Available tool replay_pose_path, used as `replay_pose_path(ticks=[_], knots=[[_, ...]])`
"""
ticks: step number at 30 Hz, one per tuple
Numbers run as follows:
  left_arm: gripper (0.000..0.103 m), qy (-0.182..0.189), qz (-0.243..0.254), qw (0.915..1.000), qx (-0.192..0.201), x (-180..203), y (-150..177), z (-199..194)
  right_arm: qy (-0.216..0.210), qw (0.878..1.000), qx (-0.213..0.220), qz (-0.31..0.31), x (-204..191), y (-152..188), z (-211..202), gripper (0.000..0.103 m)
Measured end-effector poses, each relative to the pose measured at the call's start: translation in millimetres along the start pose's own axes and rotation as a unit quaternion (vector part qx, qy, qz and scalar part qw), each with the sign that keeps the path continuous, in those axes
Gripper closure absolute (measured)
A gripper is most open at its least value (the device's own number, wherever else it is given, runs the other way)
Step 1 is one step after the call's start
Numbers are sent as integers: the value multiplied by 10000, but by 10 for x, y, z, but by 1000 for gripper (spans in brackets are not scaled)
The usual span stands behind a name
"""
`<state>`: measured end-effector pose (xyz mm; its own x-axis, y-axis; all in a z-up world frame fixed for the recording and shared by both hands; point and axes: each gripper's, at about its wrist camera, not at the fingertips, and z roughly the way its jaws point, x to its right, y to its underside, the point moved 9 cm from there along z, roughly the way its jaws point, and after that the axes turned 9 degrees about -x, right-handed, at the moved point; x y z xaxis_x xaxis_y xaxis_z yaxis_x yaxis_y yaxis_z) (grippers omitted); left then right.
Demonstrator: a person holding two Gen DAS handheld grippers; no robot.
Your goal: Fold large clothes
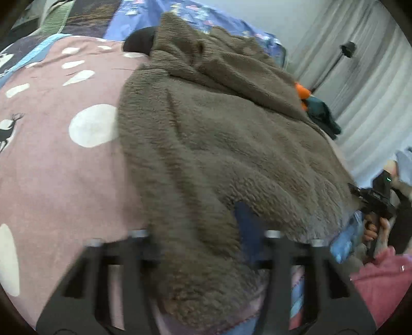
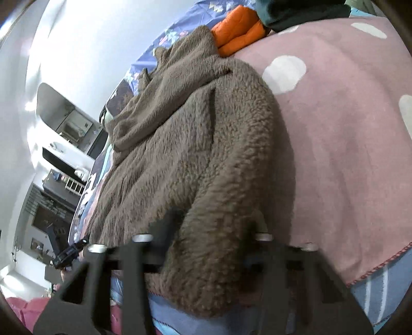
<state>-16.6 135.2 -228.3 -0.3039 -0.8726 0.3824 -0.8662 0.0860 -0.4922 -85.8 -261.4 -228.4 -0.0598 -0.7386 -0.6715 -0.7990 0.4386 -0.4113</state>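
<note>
A large brown fleece jacket lies spread on a pink blanket on a bed. Its hood end points away from me. My left gripper stands at the jacket's near hem, its fingers on either side of a bunched fold of fleece; the tips are buried, so the grip is unclear. The jacket shows in the right wrist view too. My right gripper stands at the other near corner, with a thick roll of fleece between its fingers. The right gripper also shows in the left wrist view, beside the hem.
An orange garment and a dark teal one lie at the far end of the bed. A blue patterned sheet lies under the pink blanket. Grey curtains hang to one side. A white shelf unit stands beyond the bed.
</note>
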Motion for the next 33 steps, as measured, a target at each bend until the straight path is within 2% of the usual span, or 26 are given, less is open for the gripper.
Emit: replay_pose_path(ticks=[1, 5, 7, 10, 15, 18, 20, 24, 28, 30, 33], knots=[[79, 40, -87, 9999, 83, -11, -26, -48, -166, 9998, 113, 87, -30, -47, -69, 87], [87, 275, -73, 9964, 794, 154, -258, -465, -988, 9929, 668, 5, -413, -296, -497, 91], [90, 443, 93, 9895, 1372, 340, -449, -837, -1220, 9877, 961, -172, -639, -432, -747, 92], [91, 434, 317, 9809, 1870, 555, -628, -1263, -1469, 9789, 1353, -424, -913, -544, -1128, 93], [91, 730, 387, 9614, 2624, 746, -663, -2005, -1493, 9612, 2079, -1024, -1258, -409, -1915, 93], [90, 768, 384, 9514, 2958, 853, -620, -2386, -1180, 9526, 2418, -1419, -1436, -267, -2268, 91], [90, 600, 450, 9517, 2977, 930, -604, -2472, -839, 9532, 2425, -1599, -1468, -216, -2316, 91], [89, 242, 610, 9585, 2774, 968, -697, -2275, -666, 9604, 2285, -1451, -1321, -350, -2063, 91], [87, 57, 129, 9699, 2431, 671, -892, -1945, -440, 9719, 2157, -832, -975, -683, -1686, 91], [87, 31, -15, 9723, 2337, 568, -1009, -1791, -286, 9740, 2146, -662, -890, -886, -1487, 91], [87, -245, -103, 9732, 2286, 488, -1260, -1595, 14, 9724, 2222, -706, -908, -1117, -1282, 91]])
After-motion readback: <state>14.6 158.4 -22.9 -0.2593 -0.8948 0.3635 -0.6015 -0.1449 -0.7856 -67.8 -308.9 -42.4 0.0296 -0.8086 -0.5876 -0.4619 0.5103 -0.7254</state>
